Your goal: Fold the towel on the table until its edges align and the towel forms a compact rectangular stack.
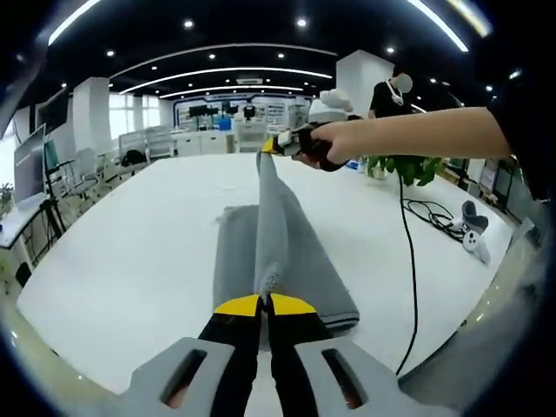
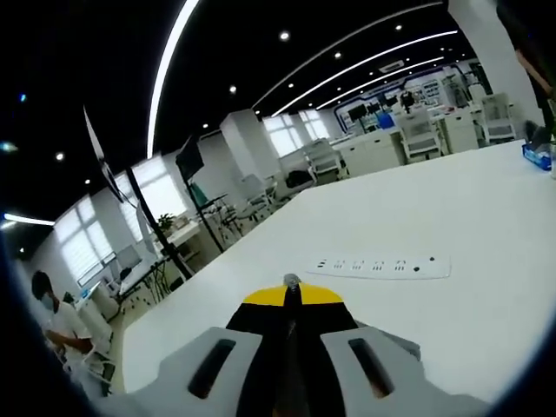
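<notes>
Here no brand or writing can be read on anything. In the left gripper view, the white table (image 1: 130,252) carries the grey towel (image 1: 304,261), part of it flat and one edge lifted taut between the two grippers. The left gripper (image 1: 264,306) has its jaws closed on the near end of that edge. The right gripper (image 1: 271,146), in a person's hand (image 1: 334,141), pinches the far end. A black cable (image 1: 410,261) crosses the table to the right. In the right gripper view, a white power strip (image 2: 382,266) lies ahead of the closed jaws.
</notes>
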Demonstrator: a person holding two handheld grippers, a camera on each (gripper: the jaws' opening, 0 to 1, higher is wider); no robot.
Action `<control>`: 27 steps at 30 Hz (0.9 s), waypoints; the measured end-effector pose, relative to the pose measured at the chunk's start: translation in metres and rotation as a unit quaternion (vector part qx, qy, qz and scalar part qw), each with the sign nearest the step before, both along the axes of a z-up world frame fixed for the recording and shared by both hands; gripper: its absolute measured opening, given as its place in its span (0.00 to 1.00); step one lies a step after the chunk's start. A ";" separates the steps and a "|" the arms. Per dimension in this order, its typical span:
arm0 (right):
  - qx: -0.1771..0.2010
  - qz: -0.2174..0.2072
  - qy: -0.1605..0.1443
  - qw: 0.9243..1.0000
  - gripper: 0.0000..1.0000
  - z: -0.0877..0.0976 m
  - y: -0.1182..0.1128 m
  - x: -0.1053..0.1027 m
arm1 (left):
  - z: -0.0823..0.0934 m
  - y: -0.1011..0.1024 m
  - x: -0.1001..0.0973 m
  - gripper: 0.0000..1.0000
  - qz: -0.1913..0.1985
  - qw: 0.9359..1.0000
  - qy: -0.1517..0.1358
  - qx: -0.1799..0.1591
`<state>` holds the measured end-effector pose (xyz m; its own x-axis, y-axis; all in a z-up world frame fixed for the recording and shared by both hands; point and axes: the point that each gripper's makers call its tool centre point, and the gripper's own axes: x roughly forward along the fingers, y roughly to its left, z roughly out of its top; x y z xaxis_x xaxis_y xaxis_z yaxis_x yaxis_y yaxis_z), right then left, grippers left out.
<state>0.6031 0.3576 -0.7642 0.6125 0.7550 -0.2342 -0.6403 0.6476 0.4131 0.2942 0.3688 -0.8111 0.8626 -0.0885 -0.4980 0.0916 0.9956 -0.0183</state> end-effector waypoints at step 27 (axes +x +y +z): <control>-0.072 0.035 -0.003 0.997 0.01 -0.071 0.046 0.019 | -0.068 0.034 -0.001 0.03 0.061 0.990 0.104 -0.073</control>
<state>0.6220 0.4039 -0.8356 0.5615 0.7549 -0.3389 -0.6879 0.6535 0.3157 0.2932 0.4025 -0.8795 0.7511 -0.0750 -0.6559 -0.0498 0.9843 -0.1696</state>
